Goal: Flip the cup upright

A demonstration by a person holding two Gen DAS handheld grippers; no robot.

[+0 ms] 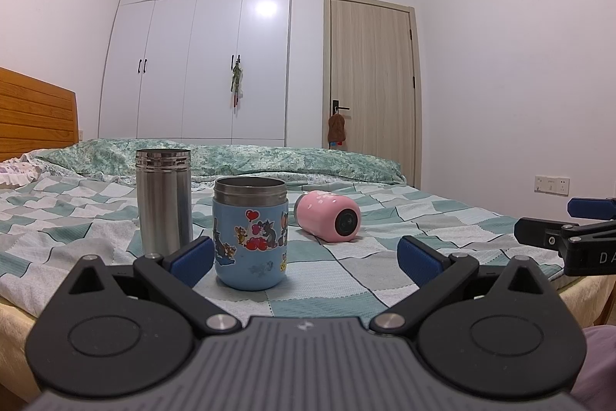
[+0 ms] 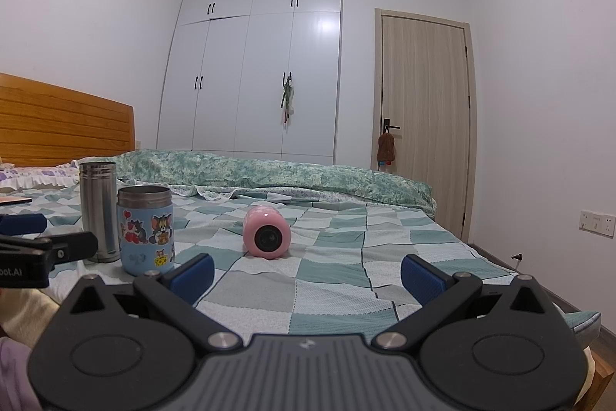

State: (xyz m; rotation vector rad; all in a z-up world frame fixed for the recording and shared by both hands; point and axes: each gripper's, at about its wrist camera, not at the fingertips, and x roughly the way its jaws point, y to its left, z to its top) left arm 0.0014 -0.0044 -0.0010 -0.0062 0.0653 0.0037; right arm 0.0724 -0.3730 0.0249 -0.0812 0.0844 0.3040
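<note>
A pink cup (image 1: 328, 216) lies on its side on the checked bedspread, its dark round end facing me; it also shows in the right wrist view (image 2: 266, 232). A blue cartoon-sticker cup (image 1: 250, 234) stands upright with its mouth up, also in the right wrist view (image 2: 145, 230). A tall steel cup (image 1: 164, 201) stands upright behind it, also in the right wrist view (image 2: 99, 210). My left gripper (image 1: 306, 259) is open and empty, just short of the blue cup. My right gripper (image 2: 307, 274) is open and empty, short of the pink cup.
The bed (image 1: 442, 218) carries a rolled green quilt (image 2: 269, 168) along its far side. A wooden headboard (image 2: 57, 118) is at the left. The bed's near edge lies under both grippers. A wardrobe and a door stand beyond.
</note>
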